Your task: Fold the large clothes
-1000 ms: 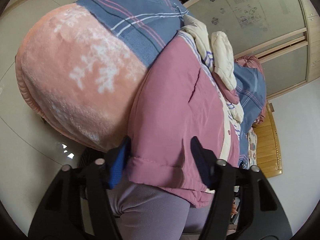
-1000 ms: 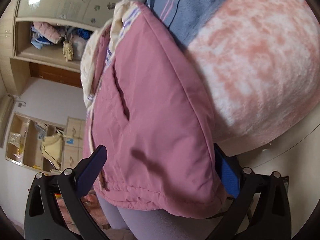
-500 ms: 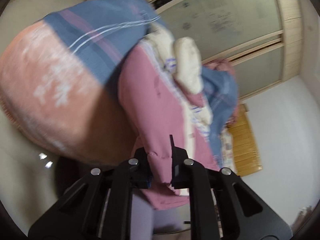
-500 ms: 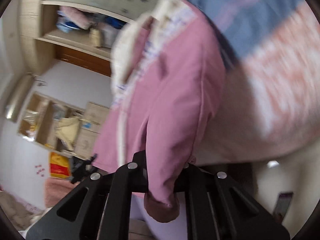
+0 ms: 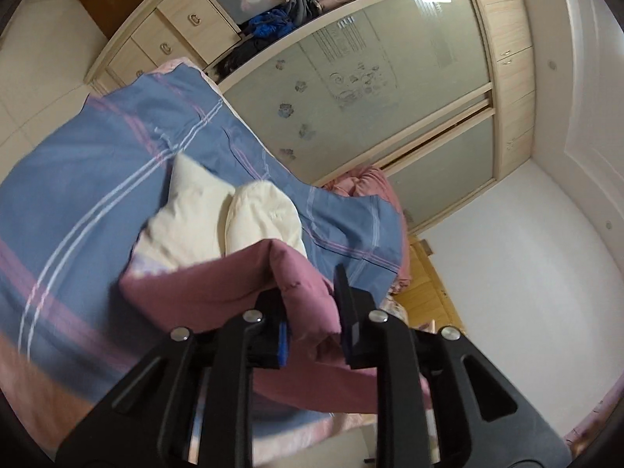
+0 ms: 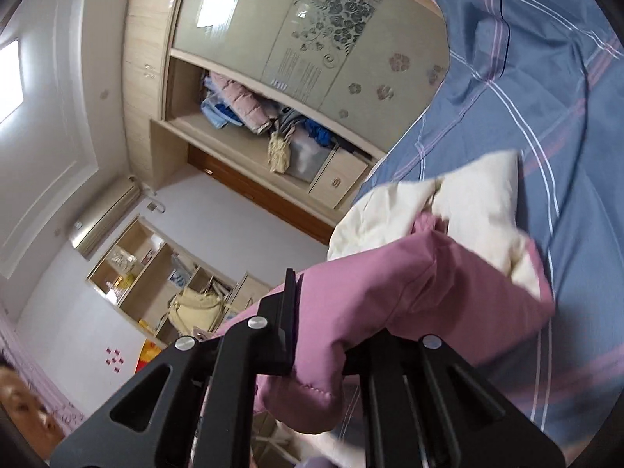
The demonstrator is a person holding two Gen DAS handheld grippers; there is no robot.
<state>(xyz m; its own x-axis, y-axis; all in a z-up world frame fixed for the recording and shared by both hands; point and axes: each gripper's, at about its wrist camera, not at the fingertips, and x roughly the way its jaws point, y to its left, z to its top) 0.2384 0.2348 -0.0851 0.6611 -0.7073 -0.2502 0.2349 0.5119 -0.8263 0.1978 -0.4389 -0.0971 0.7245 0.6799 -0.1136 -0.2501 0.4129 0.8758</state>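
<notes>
The pink padded jacket was pinched at its hem by both tools and hung lifted above the blue striped bedsheet. In the left wrist view a thick fold of its pink shell ran between the jaws, and the left gripper was closed tight on that fold, with the blue-padded fingers pressed against the cloth. Ahead of the jaws the jacket's cream lining bulged up in two rounded lobes, lying against the sheet.

In the right wrist view the right gripper was likewise clamped on the jacket, a stitched edge of the hem poking back below the jaws. The cream lining showed just beyond the pink fold, ahead and to the right of the jaws, with the bedsheet spread behind it.

Farther ahead of the left jaws stood a wardrobe with frosted sliding doors and an open shelf crammed with clothes. To the left of the right jaws was an open bookshelf holding a yellow bag.
</notes>
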